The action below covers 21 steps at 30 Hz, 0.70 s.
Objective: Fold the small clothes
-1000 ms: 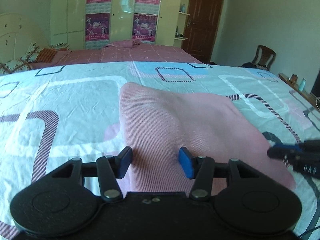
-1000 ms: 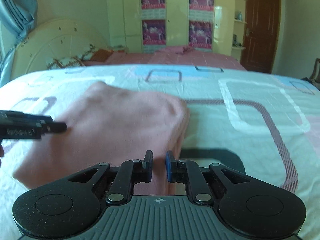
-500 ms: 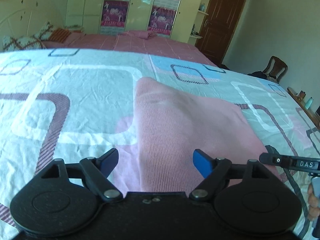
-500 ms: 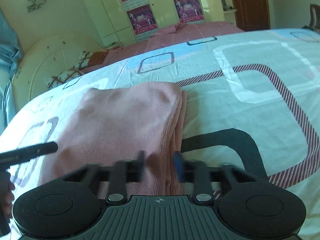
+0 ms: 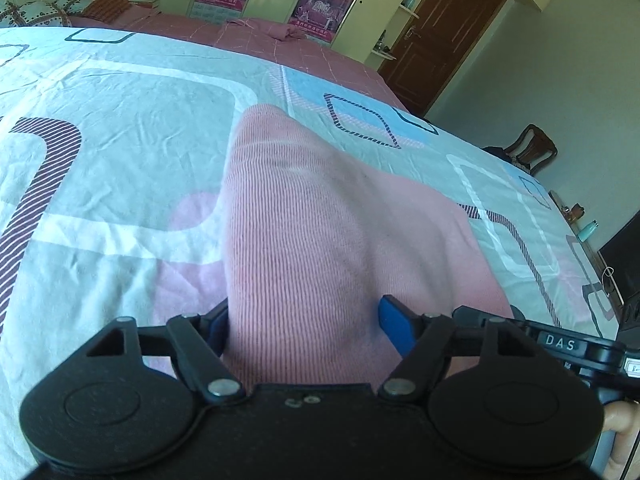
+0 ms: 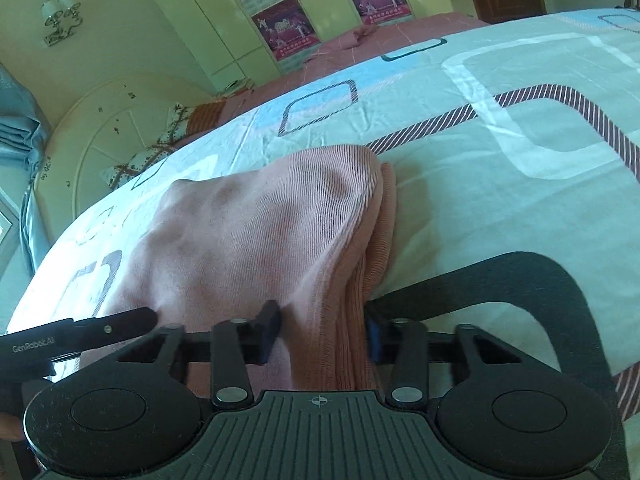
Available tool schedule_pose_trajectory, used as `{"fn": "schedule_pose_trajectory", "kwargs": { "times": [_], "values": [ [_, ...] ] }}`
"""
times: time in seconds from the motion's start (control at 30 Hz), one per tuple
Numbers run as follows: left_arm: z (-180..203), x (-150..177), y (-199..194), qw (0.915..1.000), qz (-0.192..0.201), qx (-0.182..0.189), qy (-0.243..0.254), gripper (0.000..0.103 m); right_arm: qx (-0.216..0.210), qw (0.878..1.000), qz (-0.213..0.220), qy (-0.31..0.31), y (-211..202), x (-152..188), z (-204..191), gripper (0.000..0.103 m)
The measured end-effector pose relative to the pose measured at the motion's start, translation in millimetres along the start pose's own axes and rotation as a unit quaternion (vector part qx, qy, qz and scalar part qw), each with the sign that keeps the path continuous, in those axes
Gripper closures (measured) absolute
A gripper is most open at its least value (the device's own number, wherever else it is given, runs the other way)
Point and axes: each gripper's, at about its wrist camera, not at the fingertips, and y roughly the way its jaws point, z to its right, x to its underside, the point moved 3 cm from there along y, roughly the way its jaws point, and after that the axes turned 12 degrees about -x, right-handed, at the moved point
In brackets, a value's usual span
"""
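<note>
A pink ribbed garment (image 5: 320,232) lies folded on a patterned bedsheet (image 5: 120,128). My left gripper (image 5: 306,330) is open, its blue-padded jaws wide apart around the garment's near left corner, with cloth rising between them. In the right wrist view the same garment (image 6: 256,232) shows stacked layers at its right edge. My right gripper (image 6: 322,330) is open, its jaws around the near right corner, with cloth between them. Each gripper's black finger shows at the edge of the other's view.
The bed stretches far ahead, with a pink blanket (image 5: 256,36), pillows (image 5: 52,8) and a rounded headboard (image 6: 116,128) beyond. Wardrobes with posters (image 6: 280,28) line the back wall. A brown door (image 5: 440,36) and a wooden chair (image 5: 532,152) stand to the right.
Both grippers opened and moved forward over the garment's near edge. Cloth now sits between the jaws of each. Both views tilted.
</note>
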Motion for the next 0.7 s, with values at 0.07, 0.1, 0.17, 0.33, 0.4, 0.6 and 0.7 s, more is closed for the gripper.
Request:
{"fn": "schedule_pose_trajectory", "kwargs": {
  "times": [0.07, 0.1, 0.17, 0.33, 0.4, 0.6, 0.7],
  "values": [
    [2.3, -0.1, -2.6, 1.0, 0.003, 0.0, 0.007, 0.042, -0.008, 1.0, -0.003, 0.011, -1.0, -0.6, 3.3, 0.08],
    [3.4, -0.5, -4.9, 0.9999, 0.006, 0.001, 0.009, 0.051, -0.014, 1.0, -0.005, 0.022, 1.9, -1.7, 3.3, 0.081],
    [4.4, -3.5, -10.8, 0.9998, 0.013, 0.003, 0.011, 0.061, -0.016, 1.0, -0.006, 0.022, 0.2, -2.3, 0.2, 0.084],
    [2.6, -13.2, -27.8, 0.9993, 0.027, 0.027, 0.002, 0.073, -0.037, 0.998, 0.017, 0.04, -9.2, -6.4, -9.2, 0.085],
    [1.7, -16.6, -35.1, 0.9988, 0.033, 0.037, -0.001, 0.074, -0.049, 0.997, 0.027, 0.045, -14.6, -9.5, -18.6, 0.085],
    [-26.9, -34.5, -72.1, 0.9971, 0.061, 0.046, -0.004, 0.074, -0.08, 0.995, 0.041, 0.041, -16.6, -15.5, -71.2, 0.085],
    [-63.6, -44.3, -94.8, 0.9962, 0.078, 0.037, -0.003, 0.074, -0.098, 0.994, 0.047, 0.029, -4.7, -15.3, -111.1, 0.085]
  ]
}}
